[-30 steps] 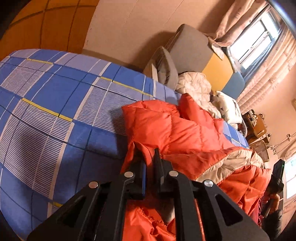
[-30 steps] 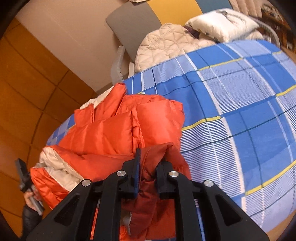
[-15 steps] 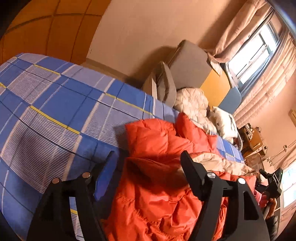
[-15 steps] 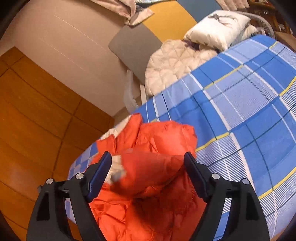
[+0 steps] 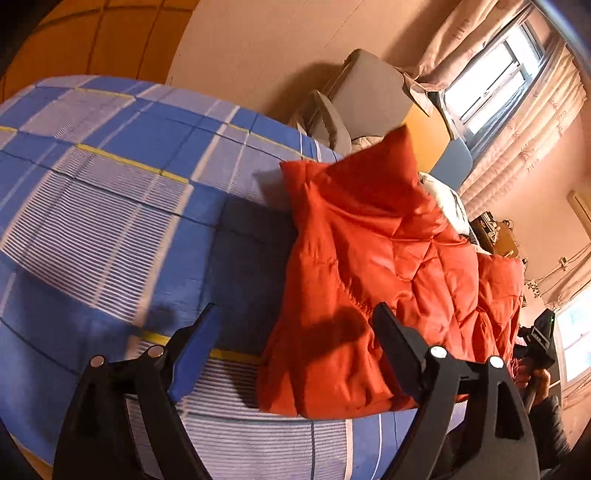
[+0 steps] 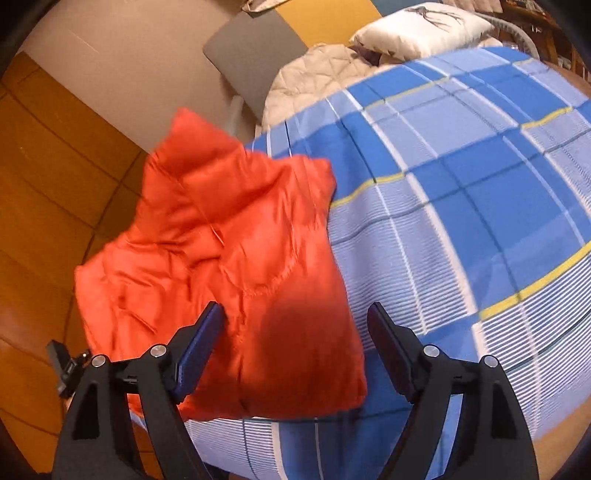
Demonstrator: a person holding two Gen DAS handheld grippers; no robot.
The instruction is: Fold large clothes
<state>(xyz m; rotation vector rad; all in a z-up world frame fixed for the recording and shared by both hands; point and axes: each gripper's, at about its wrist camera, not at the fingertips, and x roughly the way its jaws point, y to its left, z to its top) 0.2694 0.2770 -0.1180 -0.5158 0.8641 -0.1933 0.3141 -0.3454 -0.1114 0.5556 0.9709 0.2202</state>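
Jackets: we are seeing one orange puffer jacket (image 5: 373, 266), lying folded on the blue checked bedspread (image 5: 110, 206).
Grippers: we are holding two.
Left gripper (image 5: 295, 332): its jaws are opening, gripping nothing.
Right gripper (image 6: 295, 325): its jaws are standing apart, empty, above the jacket.
Pillows: we are counting one white pillow (image 6: 421, 27).

wall (image 5: 258, 44) beige | panelling (image 6: 44, 192) wood | window (image 5: 491, 85) bright, curtains (image 5: 517, 162) pale | bedspread (image 6: 461, 192) blue plaid
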